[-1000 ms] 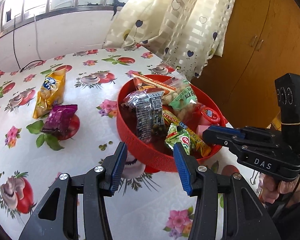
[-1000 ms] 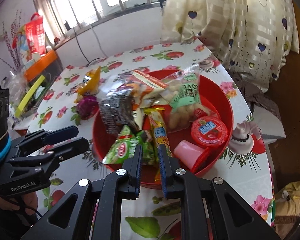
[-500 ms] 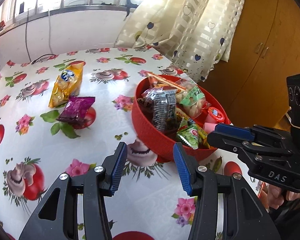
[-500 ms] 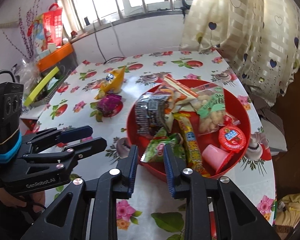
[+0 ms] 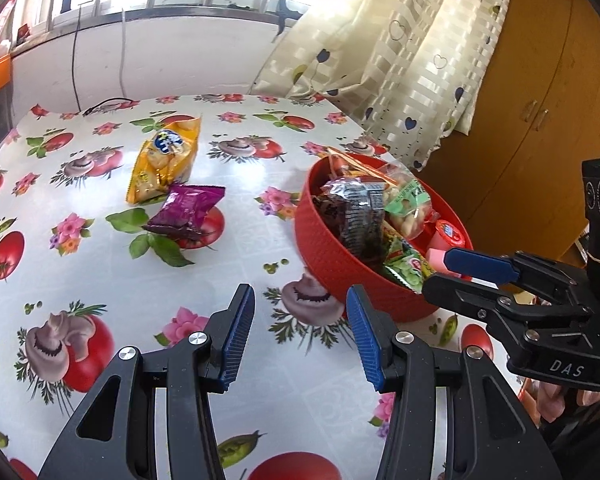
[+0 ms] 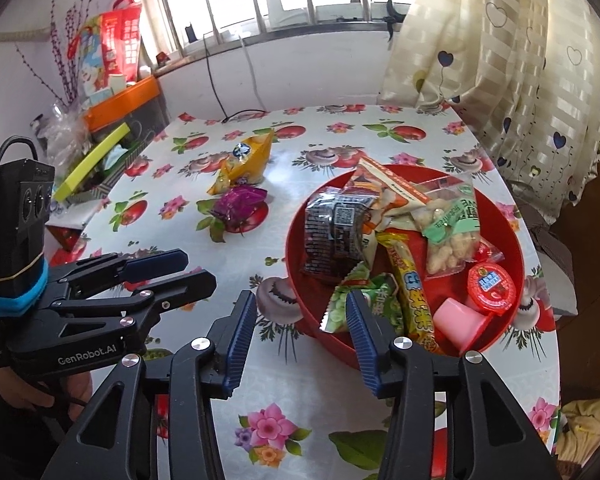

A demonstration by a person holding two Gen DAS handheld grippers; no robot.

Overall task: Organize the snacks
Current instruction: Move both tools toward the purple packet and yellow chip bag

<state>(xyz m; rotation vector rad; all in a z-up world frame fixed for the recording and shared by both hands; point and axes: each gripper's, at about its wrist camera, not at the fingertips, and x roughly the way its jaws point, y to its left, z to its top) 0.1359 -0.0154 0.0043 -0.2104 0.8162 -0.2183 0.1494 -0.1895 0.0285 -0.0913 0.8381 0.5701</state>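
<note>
A red bowl (image 6: 512, 236) (image 5: 320, 240) on the flowered table holds several snack packs: a dark packet (image 6: 332, 232), a green peanut bag (image 6: 452, 220), a green pack (image 6: 364, 304), a long yellow stick pack (image 6: 414, 288), pink jelly cups (image 6: 460, 320). A yellow chip bag (image 5: 164, 160) (image 6: 248, 164) and a purple packet (image 5: 188, 212) (image 6: 240, 204) lie on the cloth left of the bowl. My right gripper (image 6: 302, 324) hangs over the bowl's near rim, its jaws opening with nothing between them. Left of the bowl, my left gripper (image 5: 300, 320) stands open and empty above the cloth.
The flowered tablecloth (image 5: 80, 280) covers the whole table. A heart-print curtain (image 5: 400, 60) and a wooden cabinet (image 5: 540, 100) stand behind right. A cluttered shelf with an orange tray (image 6: 120, 100) and a red bag (image 6: 112, 48) sits at the table's far left.
My right gripper's jaws have spread apart from shut. Both grippers have pulled back and leftward from the bowl, so more of the table shows.
</note>
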